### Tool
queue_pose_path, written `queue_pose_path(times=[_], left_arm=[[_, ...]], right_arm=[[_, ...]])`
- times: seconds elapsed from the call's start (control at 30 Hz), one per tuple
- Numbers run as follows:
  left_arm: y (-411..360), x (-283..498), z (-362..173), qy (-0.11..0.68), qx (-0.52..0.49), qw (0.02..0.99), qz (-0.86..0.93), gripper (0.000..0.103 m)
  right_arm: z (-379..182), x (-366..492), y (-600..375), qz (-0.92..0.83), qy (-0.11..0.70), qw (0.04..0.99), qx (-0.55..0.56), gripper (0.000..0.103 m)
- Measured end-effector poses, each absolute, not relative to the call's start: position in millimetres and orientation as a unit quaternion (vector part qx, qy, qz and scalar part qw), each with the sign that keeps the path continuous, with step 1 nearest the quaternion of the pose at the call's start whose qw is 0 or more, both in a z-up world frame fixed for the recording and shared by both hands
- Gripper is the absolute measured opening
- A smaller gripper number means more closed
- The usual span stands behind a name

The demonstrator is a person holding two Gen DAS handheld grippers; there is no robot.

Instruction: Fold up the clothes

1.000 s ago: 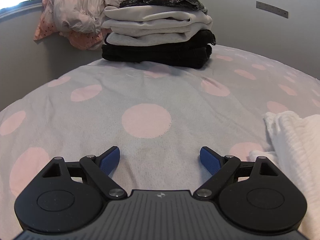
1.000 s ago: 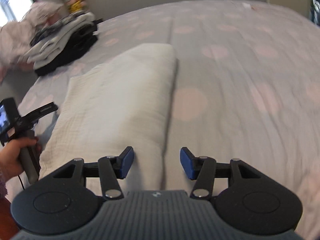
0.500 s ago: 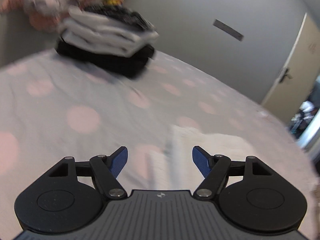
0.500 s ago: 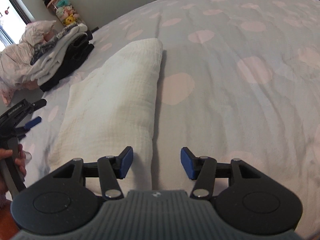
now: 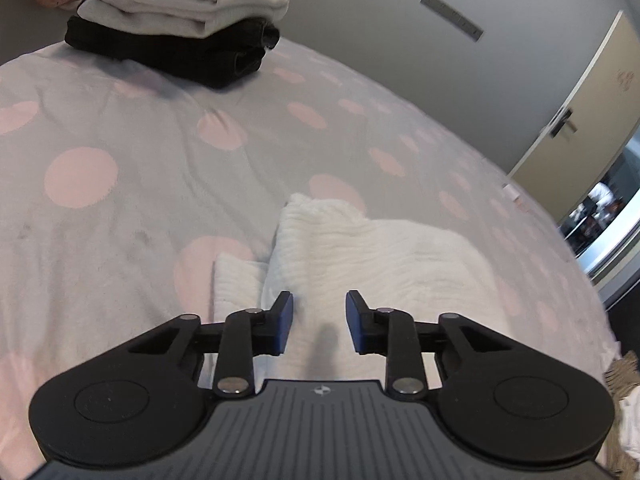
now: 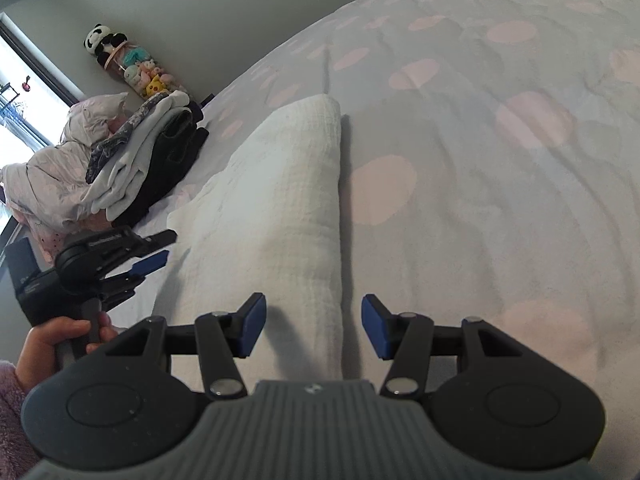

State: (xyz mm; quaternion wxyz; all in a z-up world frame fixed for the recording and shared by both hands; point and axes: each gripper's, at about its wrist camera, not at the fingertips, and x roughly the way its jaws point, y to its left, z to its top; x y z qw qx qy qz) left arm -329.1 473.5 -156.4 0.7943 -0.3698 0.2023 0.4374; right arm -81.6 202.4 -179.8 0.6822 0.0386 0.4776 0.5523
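A folded white crinkled garment (image 5: pixel 372 256) lies on the polka-dot bed; it also shows in the right wrist view (image 6: pixel 280 208) as a long folded strip. My left gripper (image 5: pixel 319 322) is open, narrower than before, and hovers over the garment's near left end. My right gripper (image 6: pixel 313 326) is open and straddles the garment's near right edge. The left gripper also shows in the right wrist view (image 6: pixel 150 260), held in a hand at the garment's left side. Neither holds anything.
A stack of folded clothes (image 5: pixel 180 28), black at the bottom and white above, sits at the bed's far corner (image 6: pixel 148 160). A crumpled pink-white pile (image 6: pixel 48 176) and a jar of plush toys (image 6: pixel 136 72) stand beside it. A door (image 5: pixel 580 104) is at right.
My left gripper has swung right from the bare bedspread to over the white garment and its fingers have narrowed. My right gripper has shifted slightly along the garment's near edge.
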Motion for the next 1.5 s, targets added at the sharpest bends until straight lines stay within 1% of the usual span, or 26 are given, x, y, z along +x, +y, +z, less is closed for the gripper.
queue_pose_path(times=[0.03,0.07,0.1,0.13,0.17,0.23,0.43,0.5,0.57,0.63,0.67,0.7,0.77,0.9,0.93,0.97,1.0,1.03,1.07,1.1,1.17,1.23,1.33,1.43,1.47,1.5], left_arm=[[475.1,-326.9,-158.7,0.209,-0.367,0.792,0.44,0.02],[474.6,-327.2,-157.5,0.212,-0.361,0.794,0.44,0.006],[474.1,-327.5,-156.3,0.214,-0.355,0.796,0.44,0.003],[473.5,-327.8,-155.0,0.217,-0.349,0.798,0.44,0.002],[470.8,-328.9,-152.4,0.216,-0.339,0.8,0.446,0.002],[466.3,-331.1,-149.2,0.224,-0.324,0.795,0.461,0.001],[472.9,-339.4,-168.1,0.285,-0.329,0.757,0.486,0.001],[469.6,-340.8,-164.5,0.276,-0.329,0.762,0.485,0.001],[464.6,-342.6,-160.9,0.267,-0.326,0.768,0.483,0.002],[459.1,-345.8,-157.9,0.257,-0.319,0.774,0.483,0.003],[456.1,-348.4,-156.0,0.253,-0.313,0.777,0.485,0.006],[454.7,-350.1,-153.9,0.249,-0.308,0.778,0.488,0.014],[453.2,-354.3,-149.9,0.241,-0.304,0.779,0.493,0.023],[457.9,-358.0,-145.4,0.234,-0.316,0.77,0.502,0.024],[459.6,-358.4,-145.4,0.234,-0.319,0.77,0.502,0.027],[461.4,-358.7,-145.5,0.233,-0.321,0.769,0.501,0.036],[463.0,-359.6,-145.7,0.234,-0.321,0.769,0.502,0.049],[465.3,-359.8,-146.8,0.232,-0.322,0.769,0.502,0.056],[467.6,-360.0,-148.0,0.23,-0.323,0.769,0.502,0.062],[469.9,-360.1,-149.2,0.229,-0.325,0.769,0.501,0.063],[475.7,-357.9,-152.4,0.237,-0.33,0.764,0.501,0.063],[479.7,-355.2,-153.6,0.242,-0.33,0.763,0.501,0.063],[481.9,-356.8,-152.8,0.228,-0.324,0.774,0.494,0.063],[485.4,-361.1,-152.8,0.21,-0.328,0.774,0.5,0.066],[486.8,-362.9,-152.9,0.204,-0.331,0.771,0.504,0.072],[488.8,-365.2,-153.3,0.199,-0.338,0.766,0.509,0.074]], right_arm=[[-181.7,-81.2,204.3,0.552,0.479,0.682,0.038,0.056],[-183.3,-81.1,206.2,0.553,0.481,0.68,0.036,0.051],[-183.8,-81.8,207.9,0.556,0.482,0.677,0.034,0.044],[-183.2,-83.2,209.0,0.561,0.479,0.675,0.031,0.03],[-181.9,-85.3,209.4,0.565,0.472,0.677,0.025,0.022],[-179.3,-89.2,209.5,0.573,0.462,0.677,0.018,0.017],[-189.5,-86.8,215.3,0.553,0.486,0.677,-0.007,0.017],[-189.4,-85.5,214.4,0.553,0.486,0.676,-0.004,0.02],[-186.9,-83.3,210.9,0.554,0.482,0.679,0.007,0.027],[-183.0,-80.3,205.7,0.554,0.475,0.683,0.025,0.028],[-180.3,-78.7,202.5,0.554,0.469,0.687,0.036,0.028],[-178.6,-76.6,199.3,0.552,0.464,0.691,0.047,0.028],[-176.5,-73.2,195.7,0.541,0.455,0.704,0.065,0.028],[-175.5,-72.1,196.8,0.521,0.44,0.728,0.062,0.03],[-175.6,-71.8,198.7,0.518,0.441,0.73,0.059,0.035],[-175.2,-71.6,201.0,0.515,0.442,0.732,0.054,0.037],[-173.5,-71.6,205.1,0.515,0.44,0.734,0.045,0.037],[-171.8,-71.6,209.1,0.515,0.438,0.736,0.036,0.037],[-170.2,-71.6,213.1,0.515,0.436,0.738,0.026,0.043],[-168.3,-71.5,217.5,0.515,0.433,0.739,0.017,0.046],[-163.6,-70.8,228.8,0.516,0.414,0.749,0.002,0.059],[-158.4,-70.2,242.8,0.51,0.384,0.769,-0.018,0.064],[-155.9,-64.7,263.3,0.509,0.354,0.784,-0.032,0.078],[-159.1,-55.2,282.2,0.52,0.368,0.771,-0.019,0.079],[-160.7,-53.7,288.2,0.517,0.373,0.77,-0.017,0.079],[-162.4,-53.3,293.4,0.518,0.375,0.769,-0.015,0.079]])
